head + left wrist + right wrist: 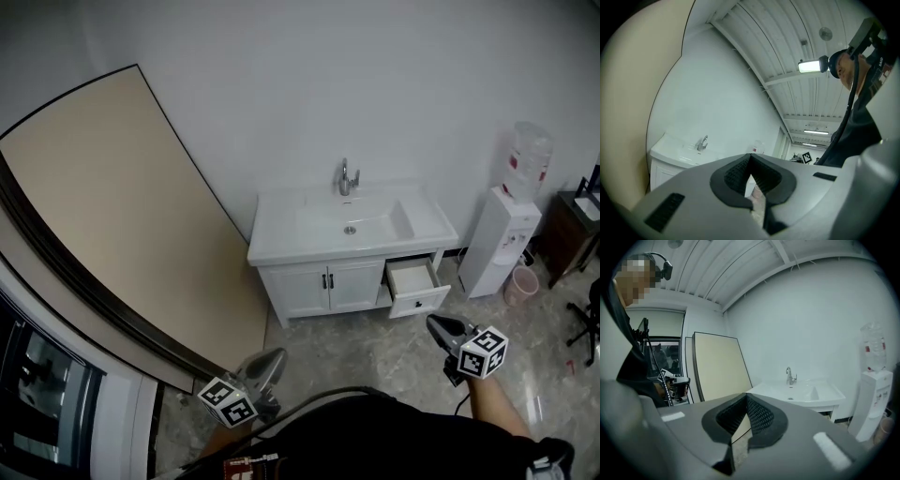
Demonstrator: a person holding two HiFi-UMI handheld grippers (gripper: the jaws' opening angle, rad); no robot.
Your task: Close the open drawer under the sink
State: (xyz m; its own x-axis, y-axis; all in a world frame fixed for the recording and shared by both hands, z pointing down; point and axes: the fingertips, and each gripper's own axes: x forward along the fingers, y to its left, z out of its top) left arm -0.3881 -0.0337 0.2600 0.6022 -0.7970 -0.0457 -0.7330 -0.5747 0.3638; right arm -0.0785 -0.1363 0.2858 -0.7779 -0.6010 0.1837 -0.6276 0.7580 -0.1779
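A white vanity with a sink (349, 225) and a faucet (347, 178) stands against the far wall. Its right-hand drawer (413, 284) is pulled out and looks empty. My left gripper (277, 353) is low at the left, far from the vanity, its jaw tips together with nothing between them. My right gripper (433, 321) is a short way in front of the open drawer, apart from it, also shut and empty. In the left gripper view the gripper (750, 154) points toward the vanity (670, 157). The right gripper (746, 394) faces the sink (806, 392).
A large beige board (122, 216) leans on the wall at the left. A water dispenser (506, 234) and a pink bin (521, 284) stand right of the vanity, with a dark cabinet (570, 234) beyond. The floor is grey marble tile.
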